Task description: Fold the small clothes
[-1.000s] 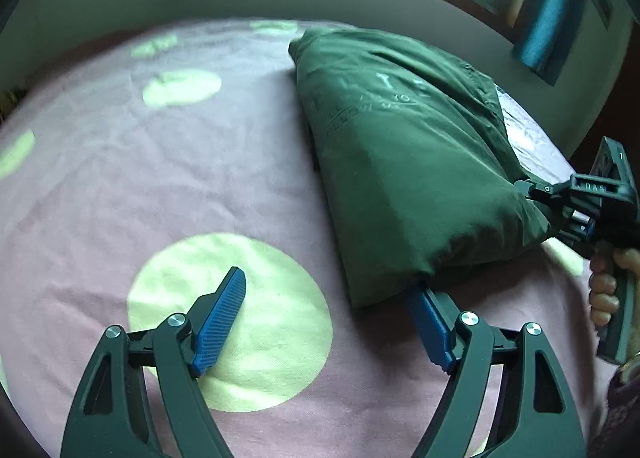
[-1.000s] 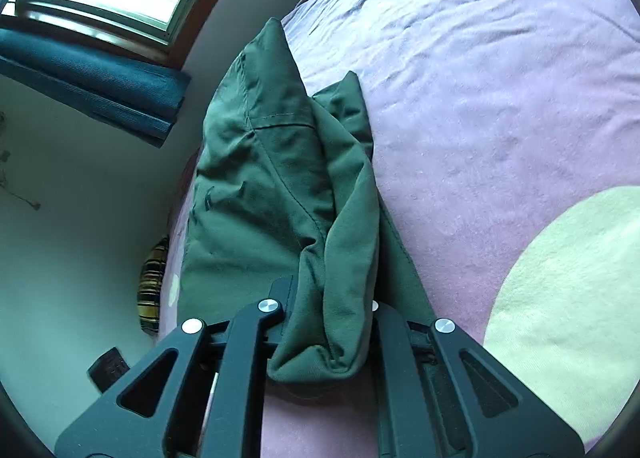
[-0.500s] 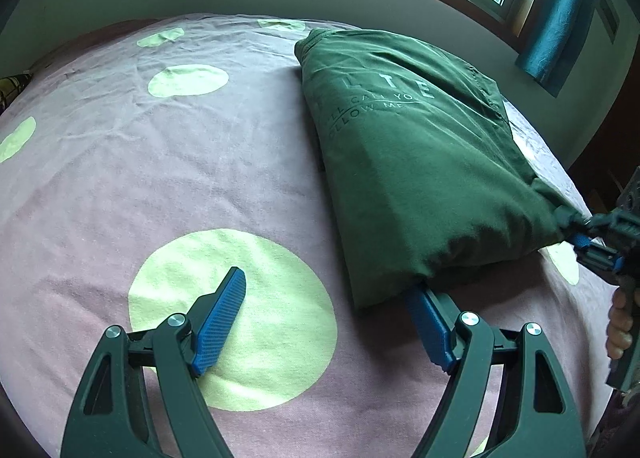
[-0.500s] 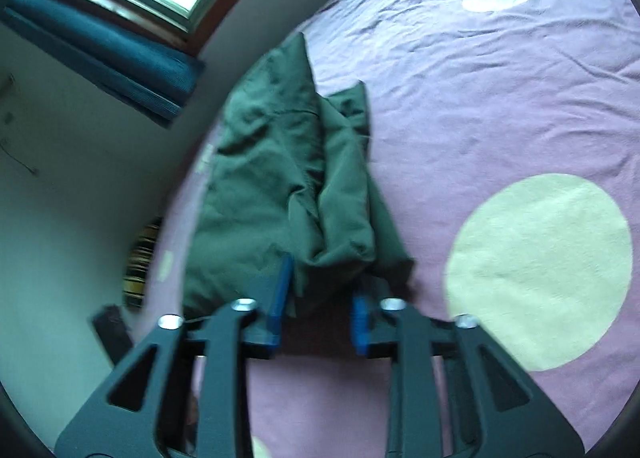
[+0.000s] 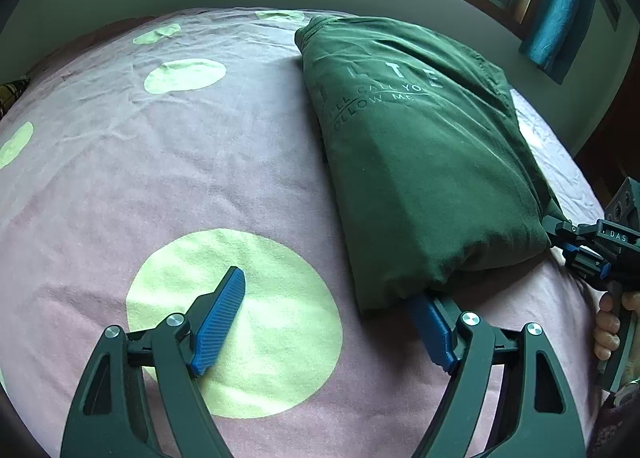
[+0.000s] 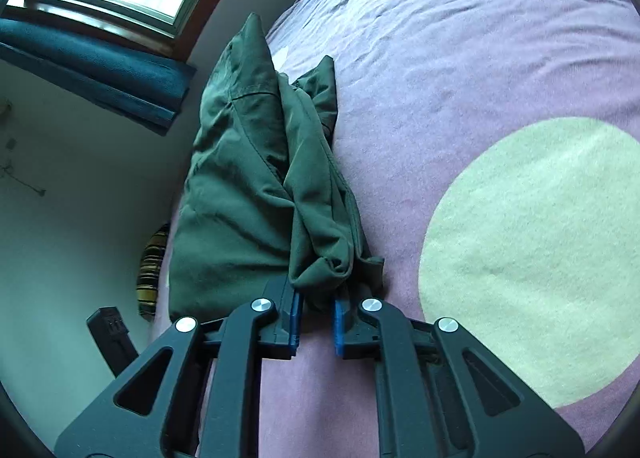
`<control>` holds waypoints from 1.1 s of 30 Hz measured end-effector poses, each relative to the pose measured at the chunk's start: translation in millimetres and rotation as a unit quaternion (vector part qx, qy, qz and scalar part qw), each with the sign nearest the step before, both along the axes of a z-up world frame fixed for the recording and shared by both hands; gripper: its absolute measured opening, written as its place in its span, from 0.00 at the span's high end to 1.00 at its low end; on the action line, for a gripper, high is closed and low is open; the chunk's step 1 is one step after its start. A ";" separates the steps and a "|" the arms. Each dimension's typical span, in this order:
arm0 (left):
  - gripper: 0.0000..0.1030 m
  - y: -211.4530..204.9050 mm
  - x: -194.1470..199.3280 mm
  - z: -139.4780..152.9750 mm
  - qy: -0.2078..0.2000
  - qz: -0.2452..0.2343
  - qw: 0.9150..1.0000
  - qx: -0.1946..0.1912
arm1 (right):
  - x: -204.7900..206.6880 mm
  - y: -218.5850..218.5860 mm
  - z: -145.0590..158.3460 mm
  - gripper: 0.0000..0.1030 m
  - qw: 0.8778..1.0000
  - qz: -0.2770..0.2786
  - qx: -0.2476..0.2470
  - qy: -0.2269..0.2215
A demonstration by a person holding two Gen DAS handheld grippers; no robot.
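Observation:
A dark green shirt (image 5: 416, 162) with pale lettering lies folded on the pink bedspread (image 5: 160, 178). My left gripper (image 5: 332, 310) is open and empty; its right fingertip (image 5: 428, 322) is tucked under the shirt's near corner, its left one rests over a yellow-green dot. In the right wrist view my right gripper (image 6: 316, 310) stands with its jaws a little apart around the bunched near end of the shirt (image 6: 280, 186). The right gripper also shows in the left wrist view (image 5: 576, 242), at the shirt's right corner.
The bedspread has yellow-green dots (image 5: 236, 318) (image 6: 536, 258). A wall, a window and teal curtains (image 5: 560, 6) (image 6: 96, 74) run along the bed's far side. A striped cushion (image 6: 150, 270) and a black object (image 6: 112, 338) lie past the bed's edge.
My right gripper, shut on the shirt's bunched end a second ago, has opened a little and drawn back slightly. The shirt has settled flatter on the bed. My left gripper has stayed open at the corner.

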State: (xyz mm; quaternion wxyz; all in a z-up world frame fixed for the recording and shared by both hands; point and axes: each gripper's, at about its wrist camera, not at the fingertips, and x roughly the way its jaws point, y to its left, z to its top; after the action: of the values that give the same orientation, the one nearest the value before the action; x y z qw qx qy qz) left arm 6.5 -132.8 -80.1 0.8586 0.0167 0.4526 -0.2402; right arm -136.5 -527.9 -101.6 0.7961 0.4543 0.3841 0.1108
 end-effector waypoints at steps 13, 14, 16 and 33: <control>0.23 33.5 35.1 42.6 0.033 -0.057 0.986 -0.154 | 30.1 -40.7 55.3 0.26 0.998 0.035 -0.011 -0.060; 0.23 30.1 44.6 42.3 0.038 -0.059 0.985 -0.157 | 45.8 -40.0 55.4 0.25 0.997 0.040 -0.020 -0.057; 0.23 14.5 74.4 37.5 0.046 -0.062 0.986 -0.150 | 74.8 -42.0 50.9 0.24 0.997 0.055 -0.022 -0.050; 0.17 -52.9 252.1 -15.2 0.188 -0.076 0.950 -0.236 | 223.4 -50.6 9.7 0.18 0.990 0.125 0.064 -0.031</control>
State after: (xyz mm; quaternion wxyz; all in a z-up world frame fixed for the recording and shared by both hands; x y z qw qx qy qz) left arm 258.7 -185.8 -95.3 0.7166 -0.1976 0.5333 -0.4037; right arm 86.9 -578.5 -91.9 0.7569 0.4487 0.4055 0.2477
